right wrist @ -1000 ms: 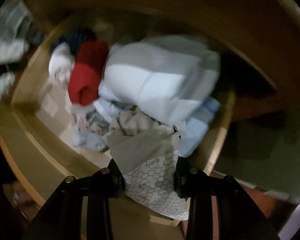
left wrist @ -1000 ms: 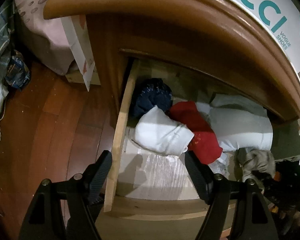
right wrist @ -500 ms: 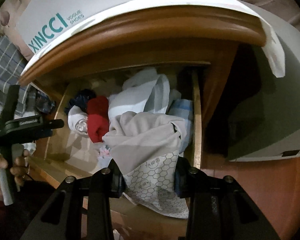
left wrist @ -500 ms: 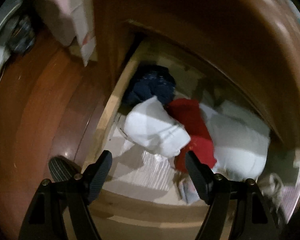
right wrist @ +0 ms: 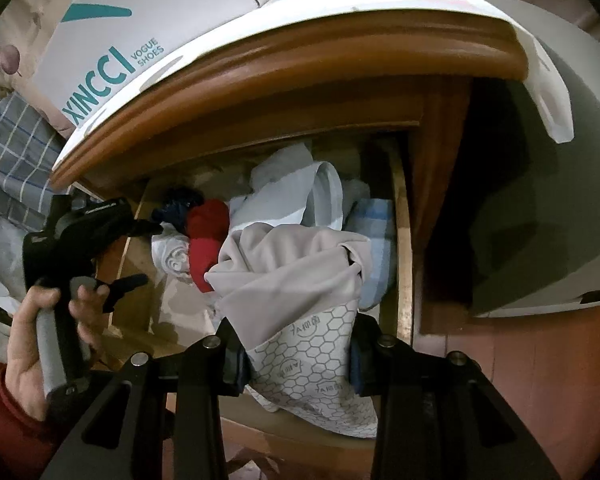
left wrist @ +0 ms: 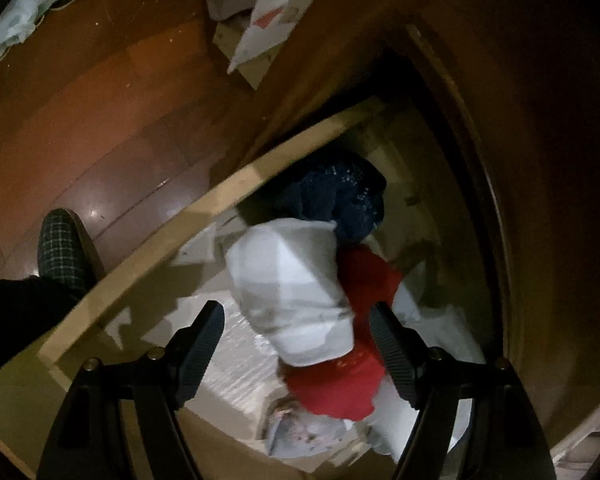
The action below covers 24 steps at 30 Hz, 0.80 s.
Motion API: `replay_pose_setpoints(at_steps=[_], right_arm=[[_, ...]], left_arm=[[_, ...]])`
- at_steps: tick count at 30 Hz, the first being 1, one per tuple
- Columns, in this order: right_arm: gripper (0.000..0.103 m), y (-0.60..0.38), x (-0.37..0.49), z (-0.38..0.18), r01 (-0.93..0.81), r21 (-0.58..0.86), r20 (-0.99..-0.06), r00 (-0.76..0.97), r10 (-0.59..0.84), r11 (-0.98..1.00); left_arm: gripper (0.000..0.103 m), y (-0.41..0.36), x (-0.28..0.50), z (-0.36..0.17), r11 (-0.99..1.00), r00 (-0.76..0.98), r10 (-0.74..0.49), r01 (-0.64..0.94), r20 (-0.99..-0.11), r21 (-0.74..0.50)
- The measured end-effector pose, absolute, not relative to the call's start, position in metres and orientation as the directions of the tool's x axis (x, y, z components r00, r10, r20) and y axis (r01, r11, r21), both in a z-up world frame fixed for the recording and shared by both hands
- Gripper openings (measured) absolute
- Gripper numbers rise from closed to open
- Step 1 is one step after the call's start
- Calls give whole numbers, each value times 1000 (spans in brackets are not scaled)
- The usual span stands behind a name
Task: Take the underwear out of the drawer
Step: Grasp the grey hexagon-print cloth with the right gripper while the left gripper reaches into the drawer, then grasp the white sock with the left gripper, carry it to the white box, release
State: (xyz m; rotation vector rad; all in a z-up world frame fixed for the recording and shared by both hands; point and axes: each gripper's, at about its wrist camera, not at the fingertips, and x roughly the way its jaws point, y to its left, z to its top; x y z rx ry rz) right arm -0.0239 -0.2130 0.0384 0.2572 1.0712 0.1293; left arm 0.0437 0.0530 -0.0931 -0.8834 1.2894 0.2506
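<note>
The wooden bedside cabinet (right wrist: 340, 64) carries a shoe box (right wrist: 112, 40) on its top, and beneath it the drawer (left wrist: 148, 256) stands pulled out, its pale side rail running along the floor side. Inside, folded garments crowd the back and right of the drawer: a dark blue bundle (left wrist: 336, 196) toward the back left corner, a white folded piece (left wrist: 288, 292) just in front of it, and a red piece (left wrist: 352, 344) touching the white one on its right. The right gripper (right wrist: 296, 356) is clenched on the grey underwear (right wrist: 288, 280), which hangs lifted above the drawer's front right part, its honeycomb-printed end pinched between the pads. The left gripper (left wrist: 300, 344) points steeply down with its jaws released and wide, holding nothing; the white folded piece lies directly ahead between the fingers, its long axis running roughly along their pointing line, so this hand looks the nearer one for the next garment.
</note>
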Motion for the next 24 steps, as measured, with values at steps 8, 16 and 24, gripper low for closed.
replay_pose_setpoints(at_steps=[8,16,24], right_arm=[[34,-219,-26,43,39,264,-849,484,213,964],[34,-218,-24,41,40,281,-851,473,229,959],[34,-216,-22,39,31,276,-855,465,230,961]], left_arm=[[77,38,52,-108,691,260,-293,-607,-920,-392],[65,27,61,-127,703,183,-322,-611,-929,-364],[37,29,66,-122,775,160,-323,-521,-933,-358]])
